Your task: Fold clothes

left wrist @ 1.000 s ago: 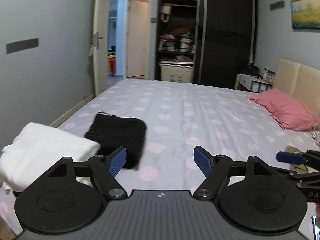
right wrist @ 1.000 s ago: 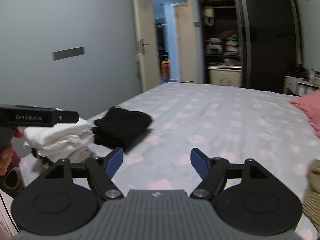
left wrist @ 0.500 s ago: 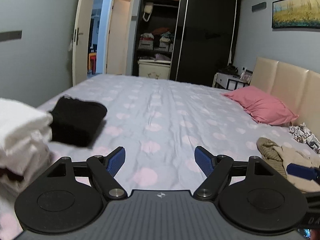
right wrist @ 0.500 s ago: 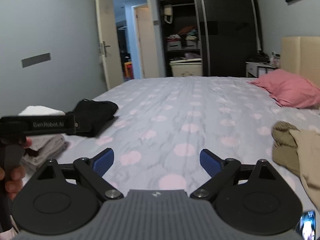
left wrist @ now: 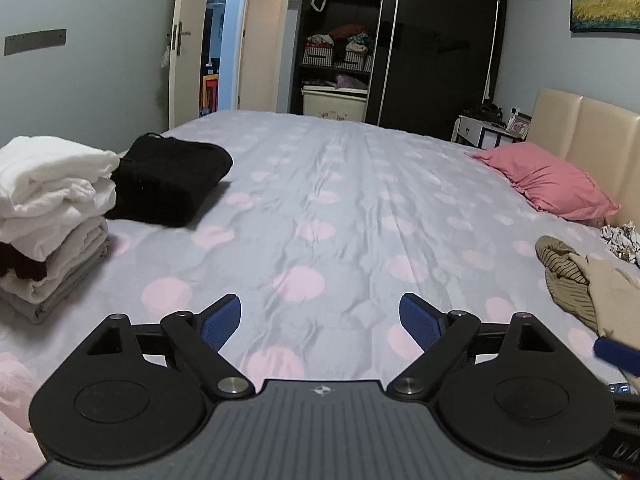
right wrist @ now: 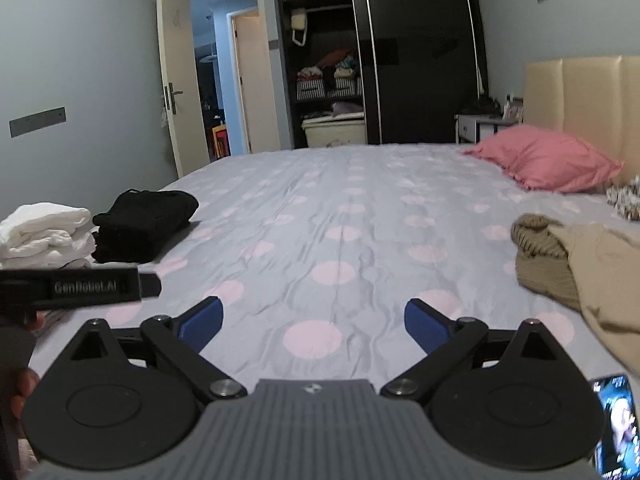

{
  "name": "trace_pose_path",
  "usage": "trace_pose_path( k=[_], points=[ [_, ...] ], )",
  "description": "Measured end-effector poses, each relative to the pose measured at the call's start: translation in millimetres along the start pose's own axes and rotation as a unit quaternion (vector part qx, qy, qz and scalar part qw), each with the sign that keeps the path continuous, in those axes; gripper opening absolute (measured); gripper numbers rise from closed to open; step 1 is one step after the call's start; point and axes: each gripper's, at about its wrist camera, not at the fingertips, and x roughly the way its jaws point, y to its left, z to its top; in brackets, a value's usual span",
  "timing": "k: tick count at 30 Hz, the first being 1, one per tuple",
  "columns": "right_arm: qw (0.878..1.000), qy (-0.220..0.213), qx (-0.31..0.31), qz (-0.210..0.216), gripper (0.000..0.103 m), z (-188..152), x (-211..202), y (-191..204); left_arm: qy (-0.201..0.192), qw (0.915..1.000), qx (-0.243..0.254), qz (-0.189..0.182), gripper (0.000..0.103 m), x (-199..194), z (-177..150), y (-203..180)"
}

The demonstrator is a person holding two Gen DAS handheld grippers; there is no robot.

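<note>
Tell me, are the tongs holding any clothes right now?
No. The left tongs and right tongs are both open and empty above the bed.

Folded white stack (left wrist: 48,208) beside folded black garment (left wrist: 168,180); tan clothes (right wrist: 580,264) crumpled

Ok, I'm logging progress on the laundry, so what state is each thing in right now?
left gripper: open, empty
right gripper: open, empty
white stack: folded, piled
black garment: folded, beside the stack
beige and olive clothes: unfolded heap
pink pillow: lying by the headboard
bedroom door: open
wardrobe: left side open
</note>
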Motion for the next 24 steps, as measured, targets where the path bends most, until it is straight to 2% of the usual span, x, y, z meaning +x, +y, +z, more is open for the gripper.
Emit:
trace_pose_path(
  k=[4,14,19,24],
  points=[
    [1.000,-0.012,0.000,-0.004,0.100,1,11,2,0.006,0.9999,0.004,0.010,0.103,9,-9,1],
    [0.999,0.034,-0.015,0.012,0.101,-6,48,10,0.036,0.9990,-0.002,0.026,0.103,38,-25,1],
    [0.998,0.060,0.004,0.015,0.101,-12,57,10,0.049,0.9978,0.016,0.042,0.103,47,-30,-3],
    [0.997,0.072,0.001,0.014,0.101,-17,61,15,0.067,0.9967,0.006,0.045,0.103,51,-34,4]
  ],
)
